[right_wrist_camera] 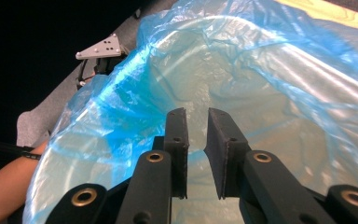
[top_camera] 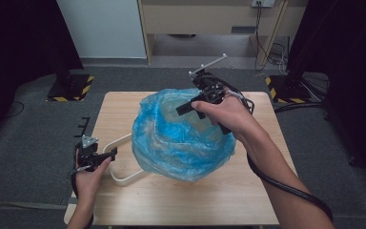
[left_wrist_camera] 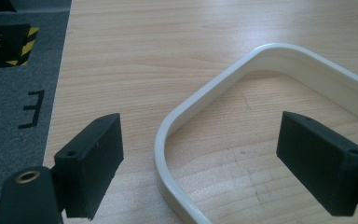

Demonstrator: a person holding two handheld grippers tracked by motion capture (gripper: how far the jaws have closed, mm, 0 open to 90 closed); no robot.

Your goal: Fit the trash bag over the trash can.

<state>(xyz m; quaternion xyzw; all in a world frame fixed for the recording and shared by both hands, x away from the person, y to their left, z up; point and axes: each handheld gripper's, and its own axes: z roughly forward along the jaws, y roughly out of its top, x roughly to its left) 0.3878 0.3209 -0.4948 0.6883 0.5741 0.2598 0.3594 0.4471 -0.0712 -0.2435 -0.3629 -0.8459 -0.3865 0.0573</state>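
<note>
Blue plastic bag [top_camera: 183, 136] already drapes over the white bin [top_camera: 124, 177] lying mid-worktop [top_camera: 219, 200], right gripper [top_camera: 187, 108] jaws narrowed at its far rim, pinch unclear, left gripper [top_camera: 112, 153] jaws wide astride the bin's rim; fitting looks unfinished.

A light wooden table [top_camera: 186, 200] stands on grey carpet [top_camera: 24, 143]. Beyond its far edge, a pale wall panel [top_camera: 105, 28] meets a wooden cabinet [top_camera: 209, 19], with black cables [top_camera: 267, 47] hanging beside it. Past each far corner sits a black stand base [top_camera: 69, 88] edged in yellow-and-black hazard tape. Dark curtains [top_camera: 9, 47] close off both sides. A black tape mark [top_camera: 82, 126] lies on the carpet off the left edge. The light is soft and even.
</note>
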